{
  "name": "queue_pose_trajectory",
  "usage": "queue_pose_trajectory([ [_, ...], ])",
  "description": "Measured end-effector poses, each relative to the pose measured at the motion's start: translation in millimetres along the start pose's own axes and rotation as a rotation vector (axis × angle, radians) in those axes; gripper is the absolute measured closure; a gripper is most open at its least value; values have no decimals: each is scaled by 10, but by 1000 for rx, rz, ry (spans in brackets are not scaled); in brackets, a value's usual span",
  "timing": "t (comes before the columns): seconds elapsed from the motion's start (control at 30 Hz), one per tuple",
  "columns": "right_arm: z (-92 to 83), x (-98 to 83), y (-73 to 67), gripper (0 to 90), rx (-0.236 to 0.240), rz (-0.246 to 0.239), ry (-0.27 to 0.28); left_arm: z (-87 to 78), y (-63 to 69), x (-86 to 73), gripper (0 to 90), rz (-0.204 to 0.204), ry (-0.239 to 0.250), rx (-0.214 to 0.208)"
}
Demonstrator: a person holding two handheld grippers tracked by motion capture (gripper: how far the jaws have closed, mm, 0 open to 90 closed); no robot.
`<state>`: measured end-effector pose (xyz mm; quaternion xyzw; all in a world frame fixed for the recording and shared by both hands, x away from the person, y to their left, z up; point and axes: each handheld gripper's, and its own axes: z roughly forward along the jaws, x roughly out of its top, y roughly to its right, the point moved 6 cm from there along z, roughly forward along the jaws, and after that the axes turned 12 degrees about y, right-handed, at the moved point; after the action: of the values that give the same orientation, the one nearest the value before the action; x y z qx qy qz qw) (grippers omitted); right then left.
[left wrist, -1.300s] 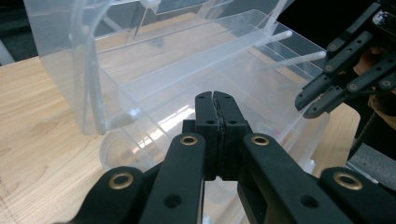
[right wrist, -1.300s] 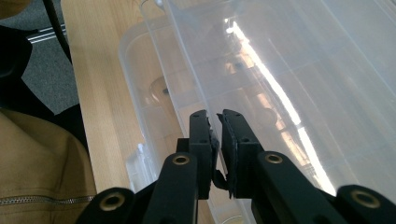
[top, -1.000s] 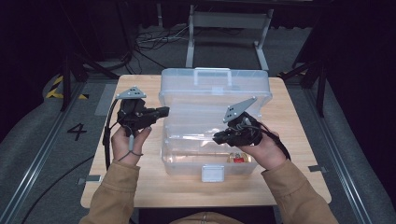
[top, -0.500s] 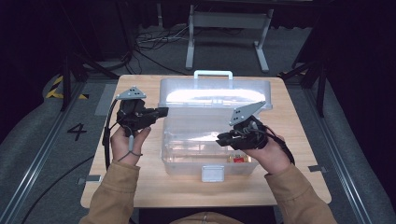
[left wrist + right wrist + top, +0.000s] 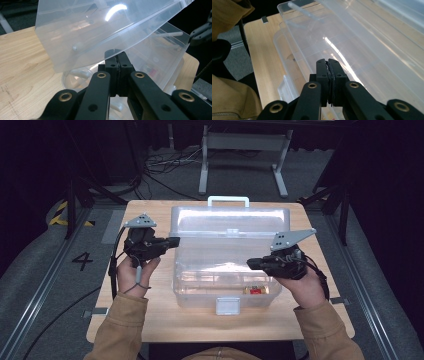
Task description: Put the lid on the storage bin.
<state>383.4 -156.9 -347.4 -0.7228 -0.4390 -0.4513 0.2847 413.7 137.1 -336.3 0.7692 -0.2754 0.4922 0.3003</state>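
- Table: a pale wooden top with rounded corners, standing on a grey floor.
- Clear plastic box: sat in the middle of the table, its long sides running parallel to the near and far edges. A white latch was on its near wall, toward the table's near edge.
- Lid: clear, hinged along the box's far side and raised, tilted back toward the table's far edge. A white carry handle stood on its upper rim. In the left gripper view the lid slanted up just above the jaws.
- Left gripper: held level near the table's left edge, jaws pointing at the left end of the box and lid. Its jaws were pressed together with nothing between them; whether the tips touched the plastic could not be told.
- Right gripper: held above the right part of the box, jaws pointing left across it. Its jaws had just been closing and met with nothing between them.
- Small red and yellow item: lay inside the box at its near right corner, too small to identify.
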Motion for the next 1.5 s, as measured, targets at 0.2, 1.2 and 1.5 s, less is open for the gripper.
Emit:
queue_pose_trajectory([
  [0.2, -201, -46, 115, 893, -36, 45, 77, -5, 0, -8, 895, 6, -8, -5],
  [1.2, -554, -277, 454, 895, -112, 186, 104, -53, 46, -138, 893, -18, -119, -52],
  [1.5, -565, -298, 475, 895, -123, 204, 79, -66, 81, -178, 893, -4, -175, -51],
])
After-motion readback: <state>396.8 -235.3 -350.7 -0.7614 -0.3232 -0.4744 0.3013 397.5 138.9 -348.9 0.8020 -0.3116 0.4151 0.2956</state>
